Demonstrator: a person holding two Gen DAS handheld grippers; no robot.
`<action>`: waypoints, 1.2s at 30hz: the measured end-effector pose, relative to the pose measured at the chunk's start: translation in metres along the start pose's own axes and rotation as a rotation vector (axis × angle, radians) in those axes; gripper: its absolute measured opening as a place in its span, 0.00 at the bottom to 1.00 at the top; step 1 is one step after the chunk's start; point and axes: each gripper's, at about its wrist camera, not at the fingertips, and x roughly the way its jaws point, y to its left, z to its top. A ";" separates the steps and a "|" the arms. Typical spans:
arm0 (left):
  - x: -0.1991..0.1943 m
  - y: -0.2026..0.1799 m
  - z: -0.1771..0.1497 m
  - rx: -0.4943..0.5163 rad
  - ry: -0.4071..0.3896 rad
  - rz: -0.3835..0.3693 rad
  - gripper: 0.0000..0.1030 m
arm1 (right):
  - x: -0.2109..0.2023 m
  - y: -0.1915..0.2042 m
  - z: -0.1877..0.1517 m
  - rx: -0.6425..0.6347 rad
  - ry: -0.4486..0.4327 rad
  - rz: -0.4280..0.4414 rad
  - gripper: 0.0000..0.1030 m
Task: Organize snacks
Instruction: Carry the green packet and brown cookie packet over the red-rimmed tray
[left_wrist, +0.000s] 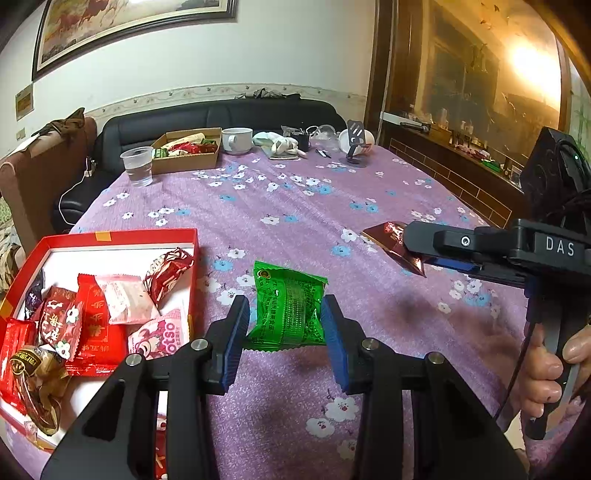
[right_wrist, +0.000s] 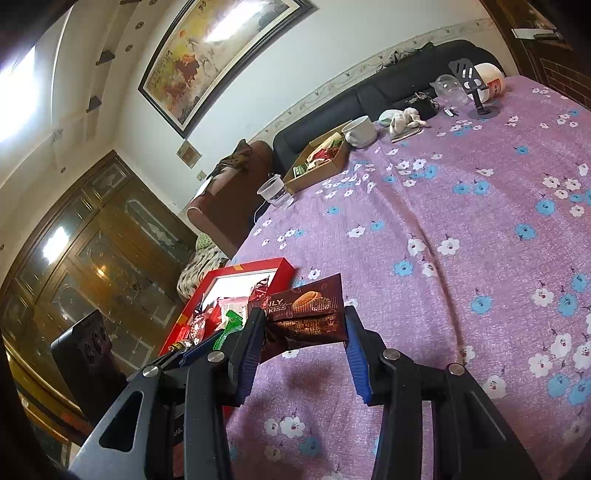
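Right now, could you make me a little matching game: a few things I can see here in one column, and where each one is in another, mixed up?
Things:
1. green snack packet
2. brown cookie packet
3. plastic cup
4. pink snack packet

Places:
A. inside the red box
B. between the left gripper jaws
C. far side of the table, beside the cardboard box
D. between the right gripper jaws

Pairs: 1-B, 2-D, 3-C, 4-A

Glossy green foil packet (left_wrist: 288, 306), matt floral cloth (left_wrist: 295, 206), red cardboard box (left_wrist: 122, 238).
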 end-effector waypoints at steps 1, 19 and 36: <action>0.000 0.001 -0.001 -0.001 0.000 0.000 0.37 | 0.001 0.001 0.000 -0.001 0.003 0.001 0.42; -0.001 0.022 -0.011 -0.036 0.013 -0.009 0.37 | 0.028 0.021 -0.006 -0.029 0.055 0.012 0.42; -0.006 0.048 -0.023 -0.089 0.017 -0.012 0.37 | 0.056 0.048 -0.016 -0.057 0.098 0.029 0.42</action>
